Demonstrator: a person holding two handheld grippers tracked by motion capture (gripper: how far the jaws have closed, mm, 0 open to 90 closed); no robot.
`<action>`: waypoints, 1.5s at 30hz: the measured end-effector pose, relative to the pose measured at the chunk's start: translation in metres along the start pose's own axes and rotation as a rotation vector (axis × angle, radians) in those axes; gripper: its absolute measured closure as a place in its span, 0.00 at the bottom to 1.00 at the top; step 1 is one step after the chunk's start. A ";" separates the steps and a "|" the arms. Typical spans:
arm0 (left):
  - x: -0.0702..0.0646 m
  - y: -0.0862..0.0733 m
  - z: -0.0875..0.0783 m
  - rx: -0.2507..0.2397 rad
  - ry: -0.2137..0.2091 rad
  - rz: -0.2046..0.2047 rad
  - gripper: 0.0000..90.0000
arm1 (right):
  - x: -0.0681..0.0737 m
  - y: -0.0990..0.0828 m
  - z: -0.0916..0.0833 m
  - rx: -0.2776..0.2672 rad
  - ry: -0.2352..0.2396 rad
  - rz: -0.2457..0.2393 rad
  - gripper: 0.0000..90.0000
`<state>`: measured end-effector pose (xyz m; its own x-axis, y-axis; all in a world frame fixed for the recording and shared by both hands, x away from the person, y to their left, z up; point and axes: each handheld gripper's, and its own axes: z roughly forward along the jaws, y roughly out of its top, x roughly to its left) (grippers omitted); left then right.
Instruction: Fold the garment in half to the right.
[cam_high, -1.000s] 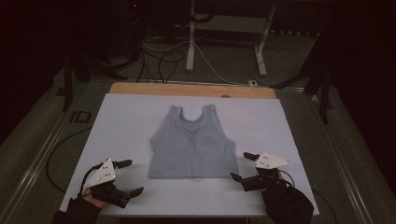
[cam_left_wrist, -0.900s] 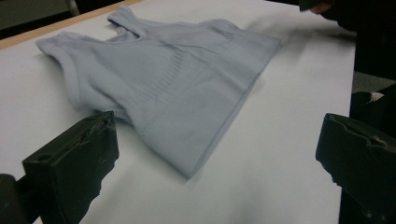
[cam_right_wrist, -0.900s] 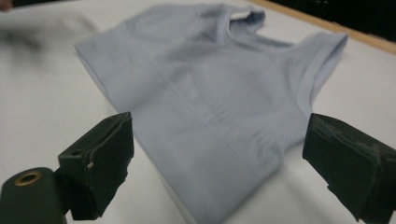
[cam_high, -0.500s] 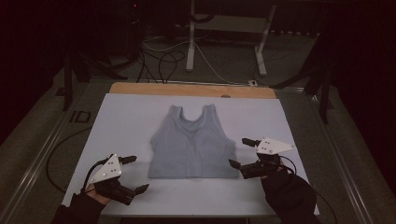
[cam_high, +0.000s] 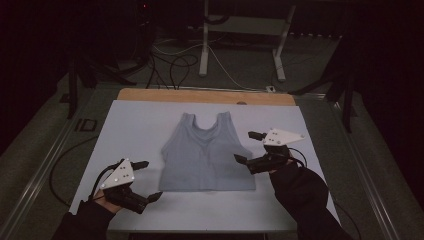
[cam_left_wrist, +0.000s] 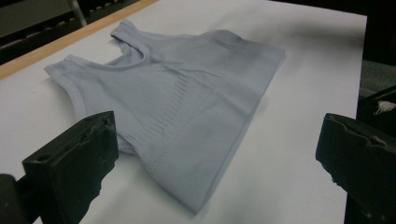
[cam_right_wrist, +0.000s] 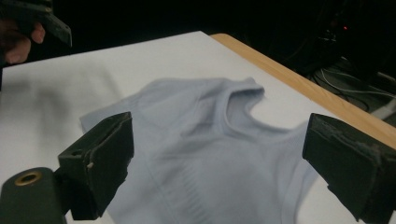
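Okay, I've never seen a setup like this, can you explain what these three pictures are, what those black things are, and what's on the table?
A person sits at a table covered with a white sheet, holding a hand tool in each hand: a gripper with two black jaws.

The high view looks down from above. The left gripper is near the lower left, the right gripper beside the garment's right edge.

The other two pictures come from small cameras riding on each gripper, looking out between its own jaws. Those are the black blocks at the bottom corners.

On the sheet lies a pale blue sleeveless top, spread flat, straps pointing away from the person.

Nothing is held. Both grippers stand open, their jaws wide apart, and neither grips the cloth.
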<state>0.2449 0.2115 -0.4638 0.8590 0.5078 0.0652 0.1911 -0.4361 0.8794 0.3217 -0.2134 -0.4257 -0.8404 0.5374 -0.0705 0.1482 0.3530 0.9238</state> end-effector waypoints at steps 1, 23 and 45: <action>0.000 0.001 0.000 0.001 0.001 0.002 0.00 | -0.001 0.002 0.002 -0.002 0.004 -0.009 0.10; 0.004 0.009 0.007 0.058 0.073 -0.023 0.00 | -0.011 0.040 0.070 0.013 0.060 -0.051 0.10; 0.000 0.012 0.016 0.103 0.159 -0.056 0.00 | -0.019 0.053 0.132 0.042 0.097 -0.034 0.10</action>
<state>0.2546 0.1944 -0.4612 0.7613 0.6409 0.0987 0.2911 -0.4737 0.8312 0.4139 -0.1038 -0.4254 -0.8913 0.4490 -0.0627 0.1389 0.4022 0.9049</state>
